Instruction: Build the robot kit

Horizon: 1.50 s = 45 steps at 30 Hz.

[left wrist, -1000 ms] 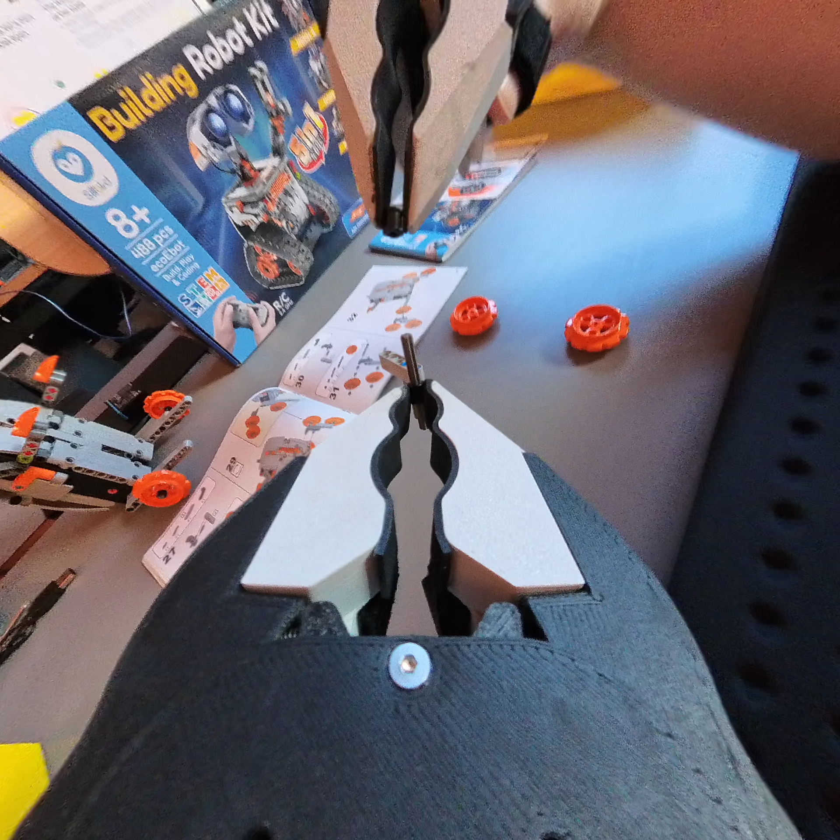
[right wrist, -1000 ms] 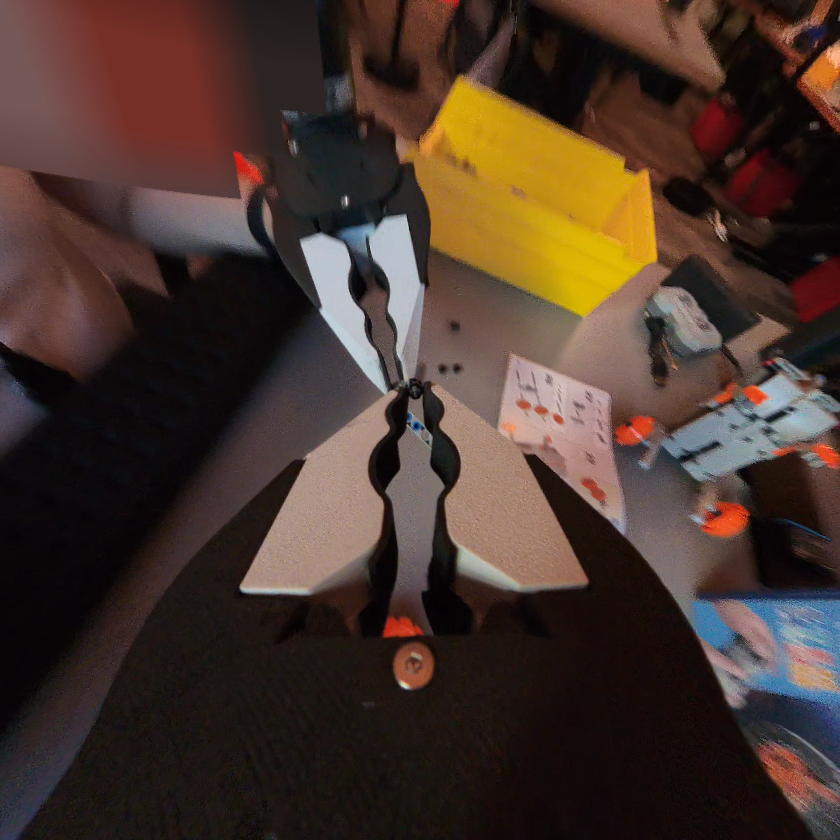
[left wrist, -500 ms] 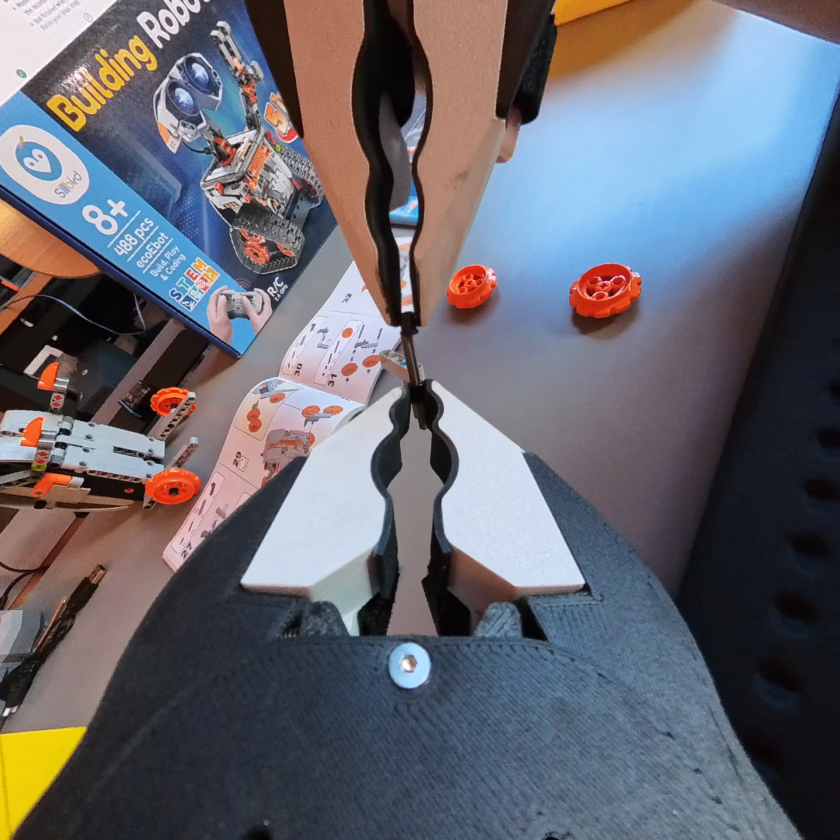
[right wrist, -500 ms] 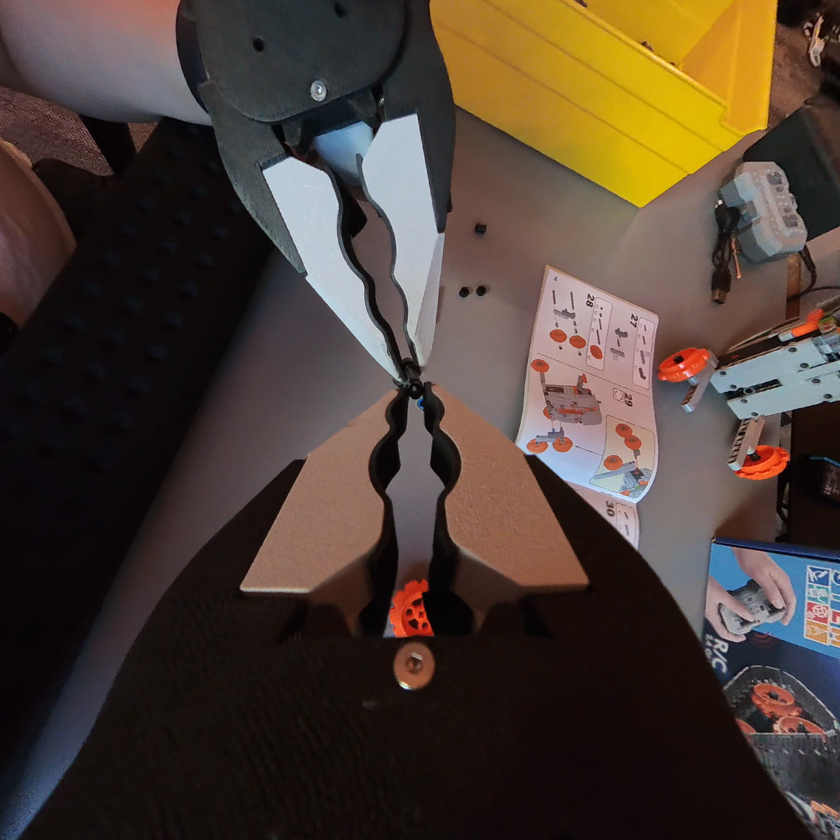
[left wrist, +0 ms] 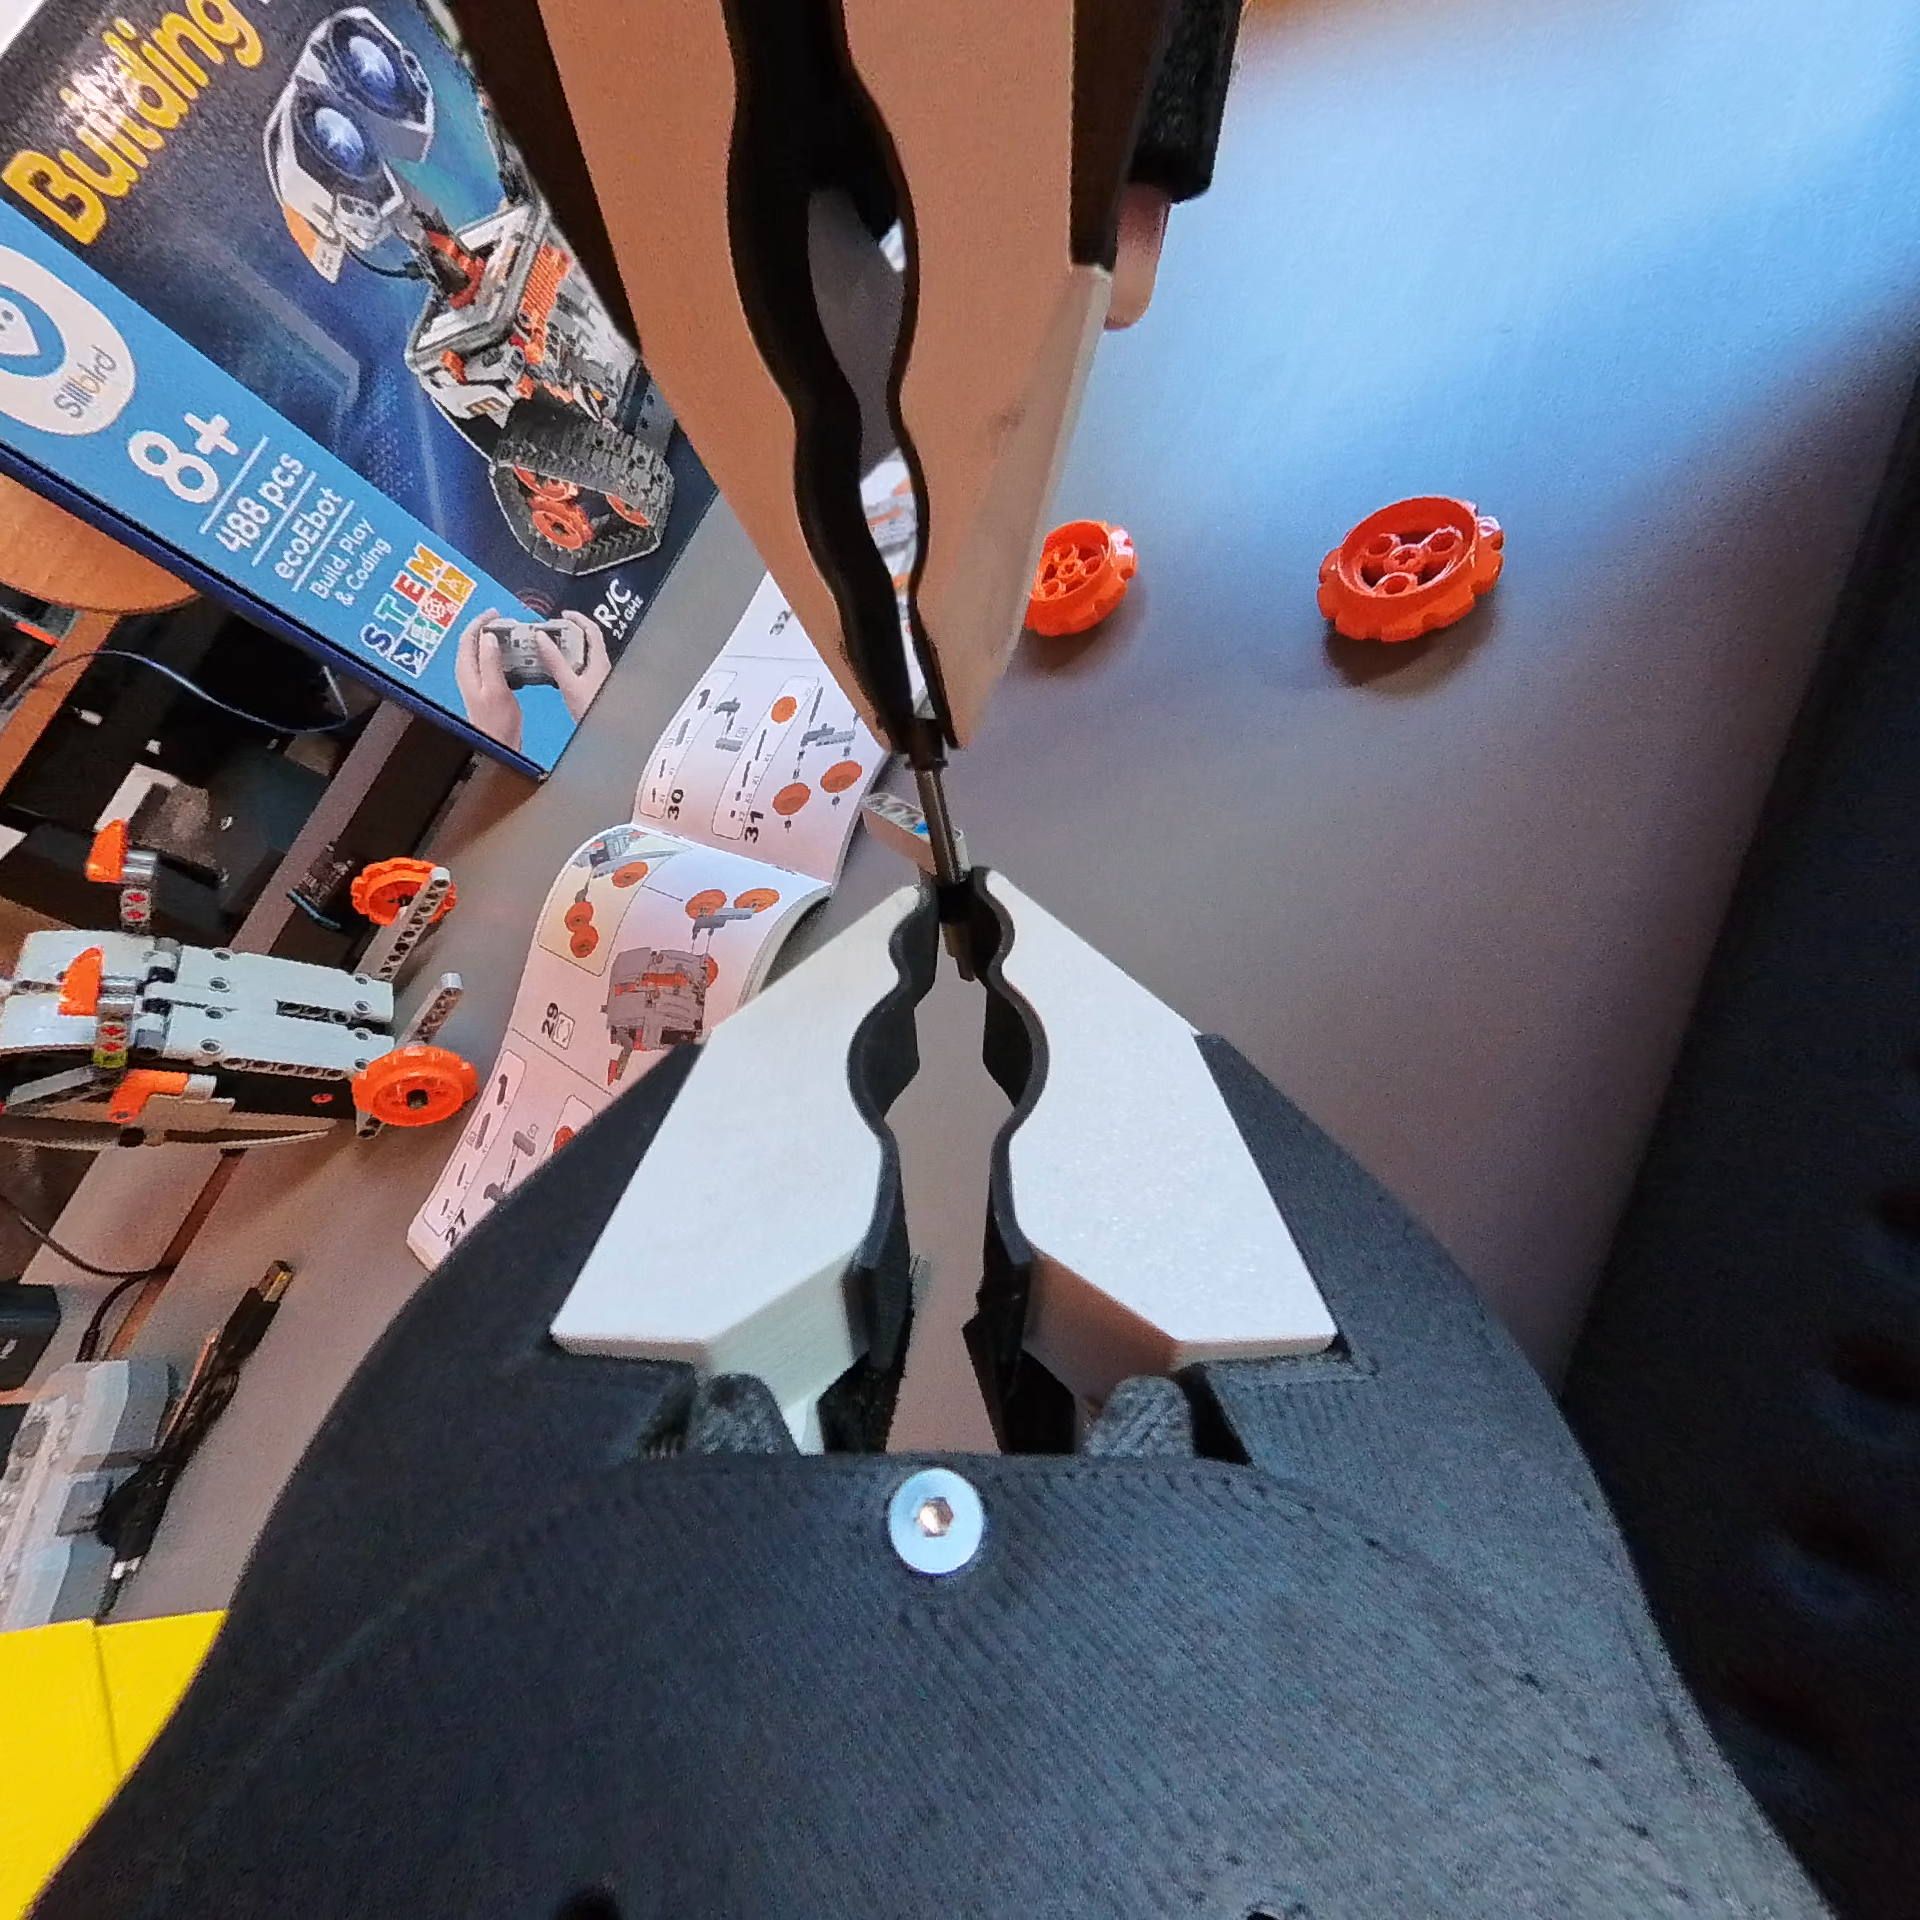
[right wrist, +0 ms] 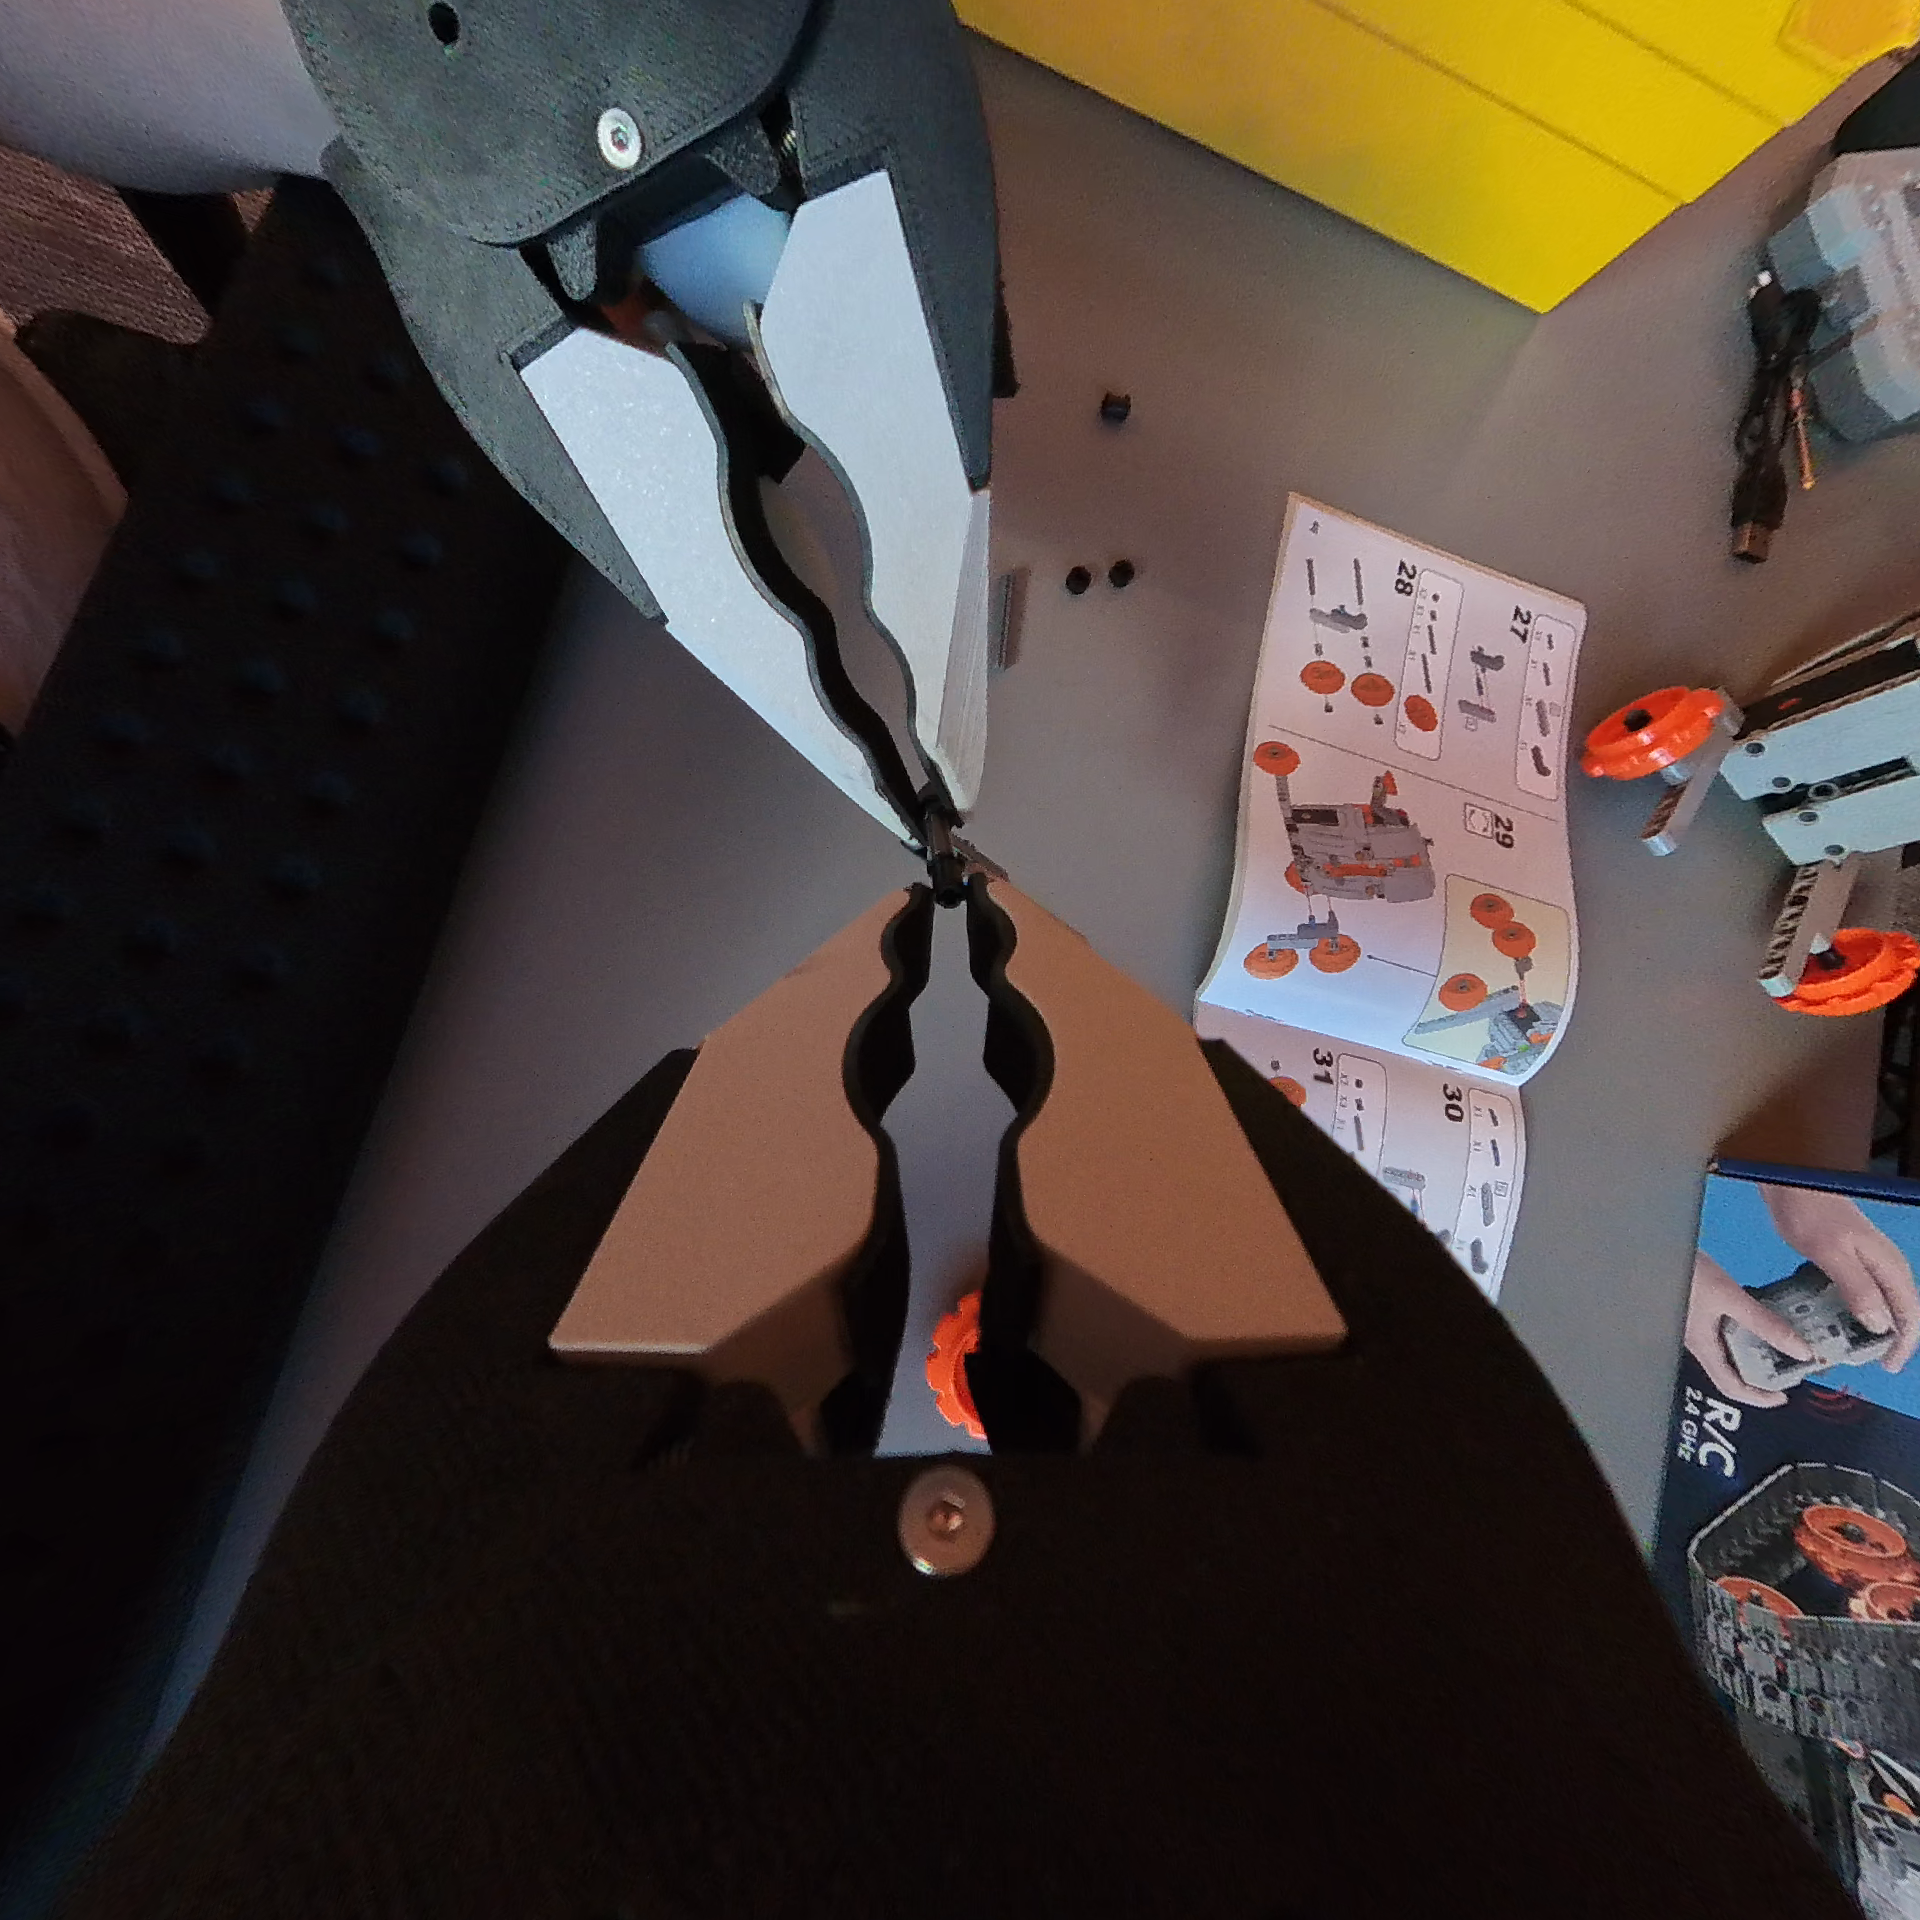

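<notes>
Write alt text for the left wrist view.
The left tongs and the right tongs pinch opposite ends of a thin dark axle above a grey table, with two orange wheels beyond.

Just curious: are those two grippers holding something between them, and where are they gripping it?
Yes: a thin dark axle rod. The left gripper pinches one end, the right gripper the other.
</notes>
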Available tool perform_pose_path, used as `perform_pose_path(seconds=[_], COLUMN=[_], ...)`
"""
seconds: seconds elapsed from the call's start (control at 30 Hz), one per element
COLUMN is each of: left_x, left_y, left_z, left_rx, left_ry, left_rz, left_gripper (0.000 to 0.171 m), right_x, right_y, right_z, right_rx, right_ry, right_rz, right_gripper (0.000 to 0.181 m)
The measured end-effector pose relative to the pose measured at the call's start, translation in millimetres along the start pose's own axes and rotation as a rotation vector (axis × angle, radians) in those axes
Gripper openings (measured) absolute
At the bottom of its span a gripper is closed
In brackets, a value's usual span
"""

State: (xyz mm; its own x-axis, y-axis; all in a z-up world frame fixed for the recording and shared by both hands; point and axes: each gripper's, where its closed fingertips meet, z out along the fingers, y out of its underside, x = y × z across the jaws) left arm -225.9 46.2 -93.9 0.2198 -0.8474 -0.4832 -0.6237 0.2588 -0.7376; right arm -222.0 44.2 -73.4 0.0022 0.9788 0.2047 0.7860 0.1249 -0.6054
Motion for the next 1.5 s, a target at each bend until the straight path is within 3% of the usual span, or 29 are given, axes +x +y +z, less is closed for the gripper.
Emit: perform_pose_path(seconds=[0.27,0.57,1.07,1.27,1.5], left_x=[6,12,3,9,10], left_y=[13,18,-1,-8,-18], left_z=[7,12,1,0,-4], left_rx=[-0.086,-0.111,0.053,0.103,0.168], left_ry=[0.018,0.054,0.094,0.123,0.140], left_rz=[0.035,0.038,-0.122,-0.109,-0.124], left_gripper=[0.002,0.003,0.002,0.003,0.003], right_x=[-1,-4,0,-6,-13], right_y=[11,17,-8,-4,-3], right_z=[13,19,-1,-9,-7], right_rx=[-0.105,-0.129,0.400,0.541,0.664], right_ry=[0.029,0.010,-0.027,0.020,-0.073], right_rz=[-0.055,-0.066,0.129,0.219,0.336], right_gripper=[0.005,0.005,0.005,0.005,0.005])
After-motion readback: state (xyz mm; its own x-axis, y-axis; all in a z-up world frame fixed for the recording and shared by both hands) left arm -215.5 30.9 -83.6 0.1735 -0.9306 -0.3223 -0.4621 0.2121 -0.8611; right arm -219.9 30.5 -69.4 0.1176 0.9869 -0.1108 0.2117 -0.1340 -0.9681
